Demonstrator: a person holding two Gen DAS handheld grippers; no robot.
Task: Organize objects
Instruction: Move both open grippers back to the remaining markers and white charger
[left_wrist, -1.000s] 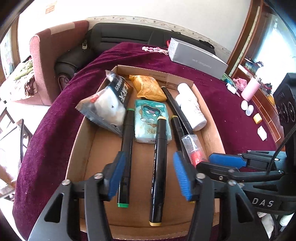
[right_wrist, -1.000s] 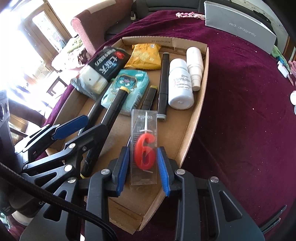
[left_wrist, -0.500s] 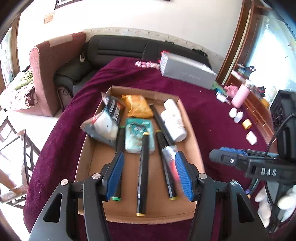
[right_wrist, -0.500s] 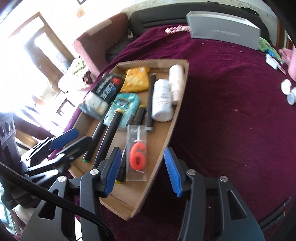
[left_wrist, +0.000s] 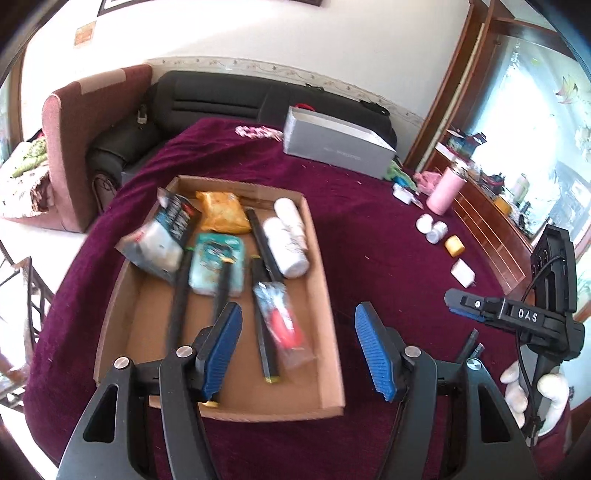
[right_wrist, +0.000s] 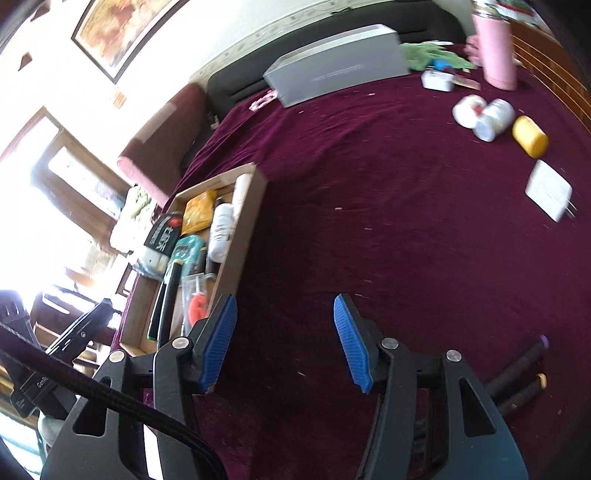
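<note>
We see the worktop (left_wrist: 376, 236), draped in plush maroon velvet. On it, toward its left edge, sits a shallow rectangular cardboard tray (left_wrist: 325, 295). Along the far edge lies a long grey carton (left_wrist: 336, 147).

In the tray lie crinkly snack pouches, a teal tissue pack (left_wrist: 216, 264), two smooth white bottles (left_wrist: 288, 240) along the right wall, and slim black markers (left_wrist: 177, 302) laid lengthwise. The clear sleeve holding the red number candle (left_wrist: 282, 326) rests near the tray's front right corner, across one marker.

Only the right wrist view shows a white plug adapter (right_wrist: 548, 190), a yellow cylinder (right_wrist: 530, 136) and two small white jars (right_wrist: 484, 114) sharply, near the worktop's right edge, plus two dark markers (right_wrist: 517, 380) lying on the velvet by its near edge. Only the left view shows the tray's whole floor.

Our left tongs (left_wrist: 299, 350) gape wide, ribbed blue pads holding nothing, above the tray's front right corner. Our right tongs (right_wrist: 284, 343) also stand wide apart and bare over plain velvet beside the tray. A second ago they clamped the candle sleeve; now it lies released in the tray and both tongs have pulled back.
</note>
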